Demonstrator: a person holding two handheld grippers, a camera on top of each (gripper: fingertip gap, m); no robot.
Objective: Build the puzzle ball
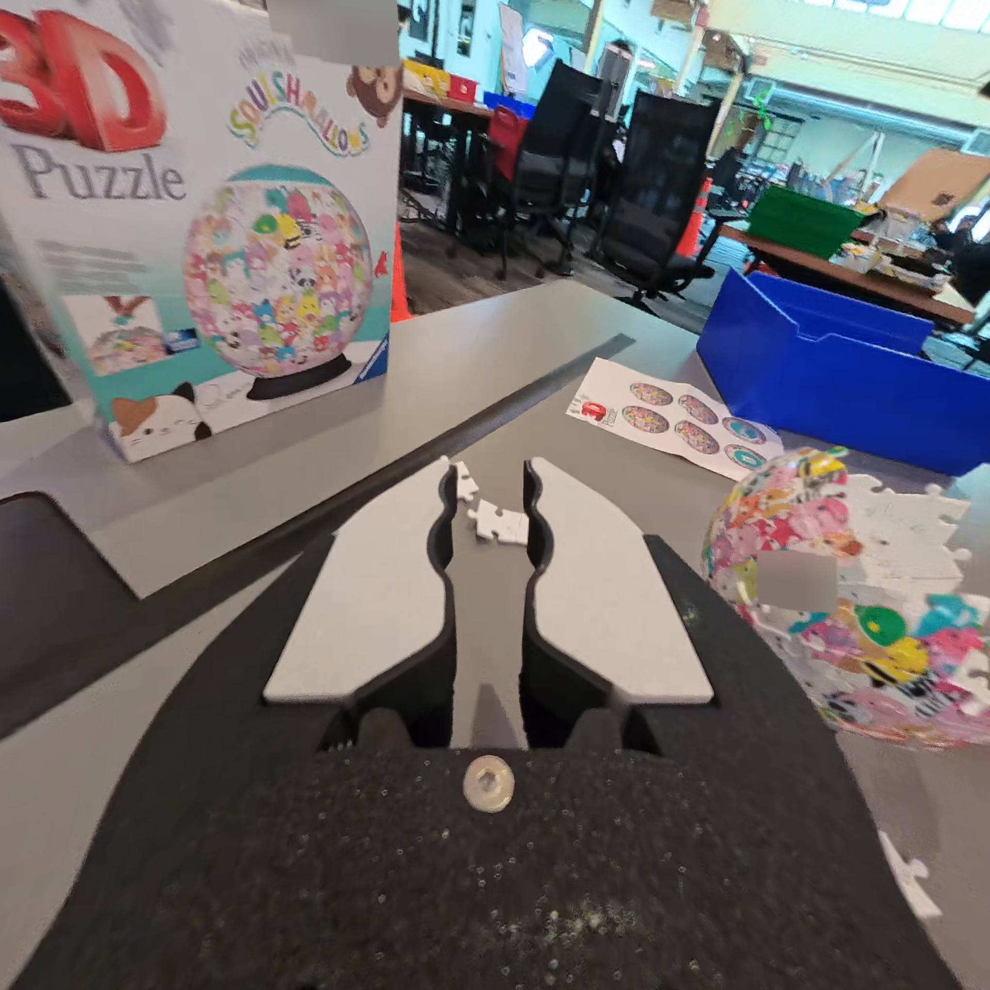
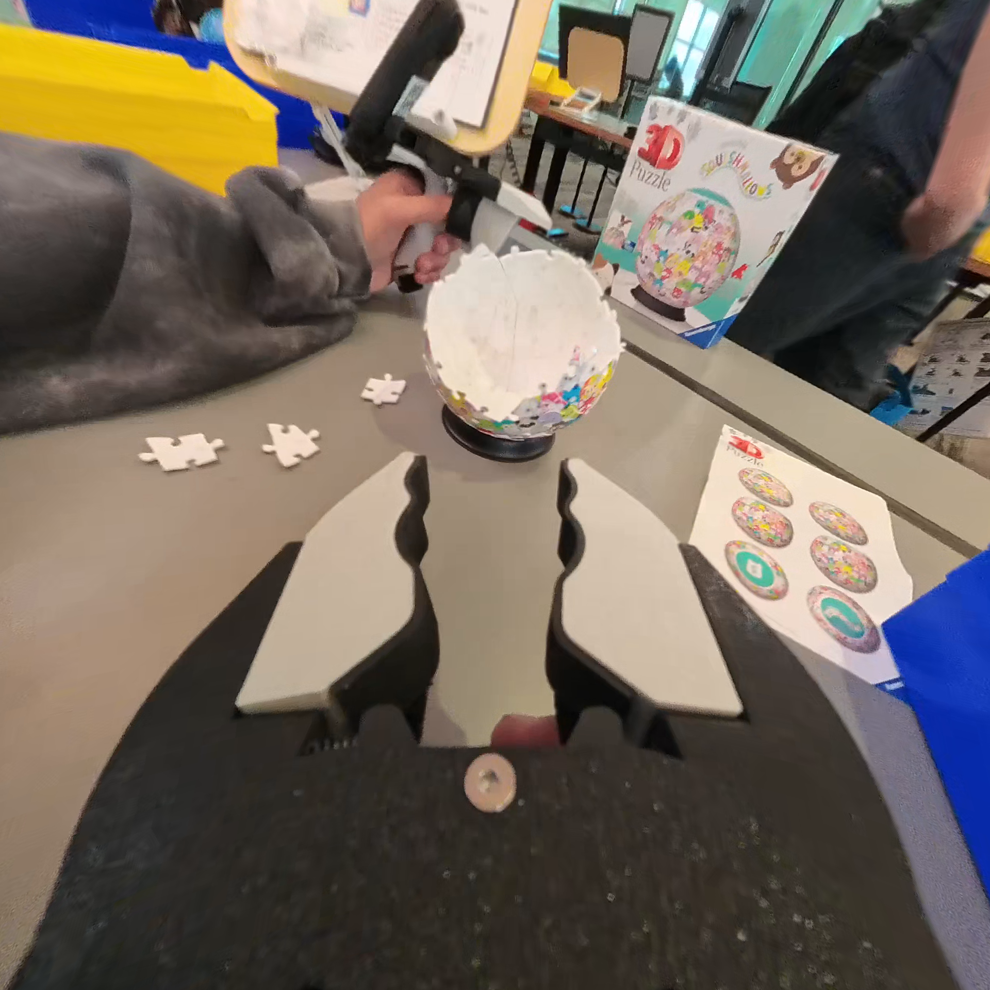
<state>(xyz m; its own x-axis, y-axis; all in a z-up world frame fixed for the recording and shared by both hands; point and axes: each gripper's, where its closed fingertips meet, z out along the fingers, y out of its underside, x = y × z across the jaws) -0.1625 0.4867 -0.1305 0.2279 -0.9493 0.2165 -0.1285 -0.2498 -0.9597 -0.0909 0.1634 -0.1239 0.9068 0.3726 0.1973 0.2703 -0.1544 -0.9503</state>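
Grey laminate covers the counter (image 2: 160,535), which carries everything, with a dark seam running across it toward the far edge. A blue bin (image 1: 835,385) stands at its right side, and a yellow bin (image 2: 134,107) shows beyond a person's grey sleeve (image 2: 160,278) resting on the surface. The puzzle box (image 1: 214,241) stands upright at the back left of the left wrist view, well apart from the ball. The puzzle ball (image 2: 519,348) is a half-built shell, open at the top with its white inside showing and colourful print on the outside, seated on a dark round stand (image 2: 498,439) near the middle of the counter. A printed instruction sheet (image 2: 793,552) lies flat to the right of the ball, just beside the blue bin. The left hand-held gripper (image 1: 487,477) has its jaws a modest way apart and holds nothing; two white loose pieces (image 1: 495,522) lie on the counter just past its tips, seen through the gap. The right hand-held gripper (image 2: 493,471) is spread somewhat wider, also empty, pointing at the stand from close by without touching it. Three more white puzzle pieces (image 2: 289,444) lie apart from one another to the left of the ball, between it and the sleeve.
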